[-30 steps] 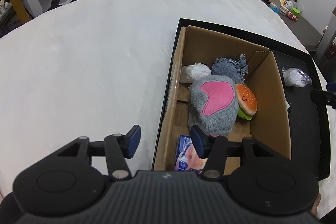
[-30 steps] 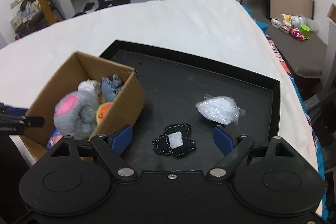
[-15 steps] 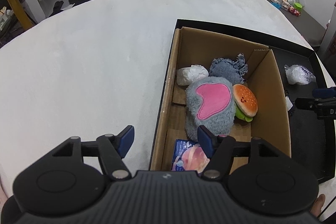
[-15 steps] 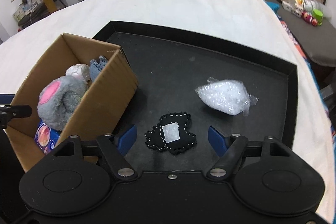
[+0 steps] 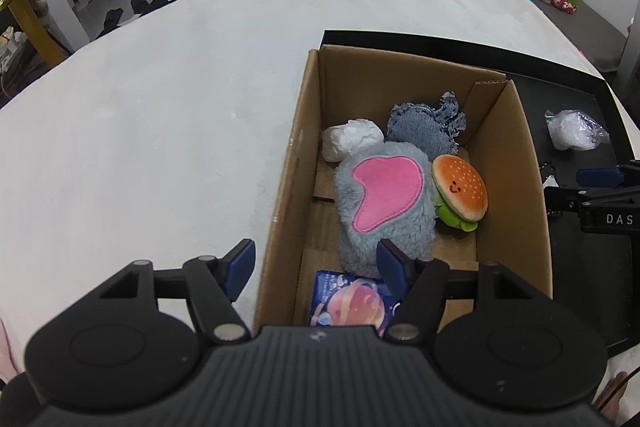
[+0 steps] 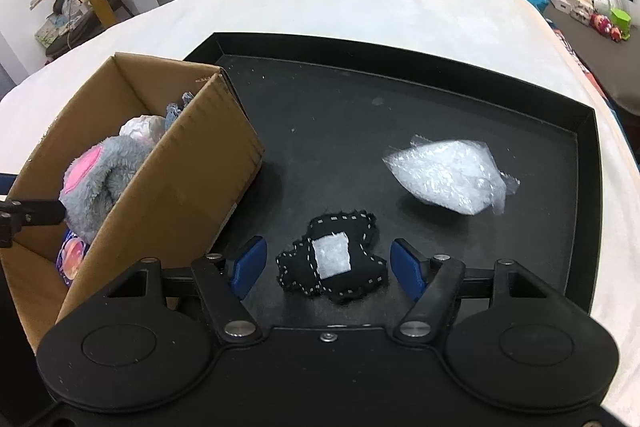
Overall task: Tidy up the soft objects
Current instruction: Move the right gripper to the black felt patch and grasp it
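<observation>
Black tray (image 6: pixel 576 163) nearer than before, right hand-held gripper (image 6: pixel 325 267) lower, jaws narrowing around black patch (image 6: pixel 332 267), untouched

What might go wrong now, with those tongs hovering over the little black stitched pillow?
The right tongs have just been closing around the black stitched pillow without touching it yet; being flat, it may slip out. The clear plastic bag lies apart on the black tray, so it will likely stay put. The cardboard box is already crowded by the grey plush, so new items might perch on top.
</observation>
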Tool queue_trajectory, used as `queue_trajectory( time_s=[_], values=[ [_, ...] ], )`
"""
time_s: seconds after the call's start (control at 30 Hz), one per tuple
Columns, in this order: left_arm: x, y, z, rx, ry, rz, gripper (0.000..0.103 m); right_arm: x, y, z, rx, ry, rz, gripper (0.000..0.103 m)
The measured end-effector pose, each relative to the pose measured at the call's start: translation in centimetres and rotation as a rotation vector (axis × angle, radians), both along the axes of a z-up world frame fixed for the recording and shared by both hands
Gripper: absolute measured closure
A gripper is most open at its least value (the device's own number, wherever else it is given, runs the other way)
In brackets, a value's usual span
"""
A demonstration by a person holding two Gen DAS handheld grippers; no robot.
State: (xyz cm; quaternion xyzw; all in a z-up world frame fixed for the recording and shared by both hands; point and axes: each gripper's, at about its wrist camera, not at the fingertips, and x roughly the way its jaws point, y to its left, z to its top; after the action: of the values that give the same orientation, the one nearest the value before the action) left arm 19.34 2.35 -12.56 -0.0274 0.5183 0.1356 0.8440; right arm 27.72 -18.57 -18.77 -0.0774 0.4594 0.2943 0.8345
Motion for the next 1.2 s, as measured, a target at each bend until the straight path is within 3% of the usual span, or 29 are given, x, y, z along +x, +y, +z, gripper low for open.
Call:
queue_trajectory(
  time_s=[0.4,0.73,1.2],
  values=[
    [0.4,-1.1,-0.5,0.041,0.011,0.0,0.034,-0.1,1.8,-1.2,-0.076,-0.033,0.009,0.036],
    [0.3,-1.3,-0.6,0.045,0.008,-0.003,0.033,-0.3,1.6,-1.9,-0.156,0.003,0.013,0.065],
    [-0.3,-0.6,-0.6,0.028,0.014,-0.012,0.033,-2.6,0.6,0.2,-0.144,0.027,-0.027,0.066]
  ],
)
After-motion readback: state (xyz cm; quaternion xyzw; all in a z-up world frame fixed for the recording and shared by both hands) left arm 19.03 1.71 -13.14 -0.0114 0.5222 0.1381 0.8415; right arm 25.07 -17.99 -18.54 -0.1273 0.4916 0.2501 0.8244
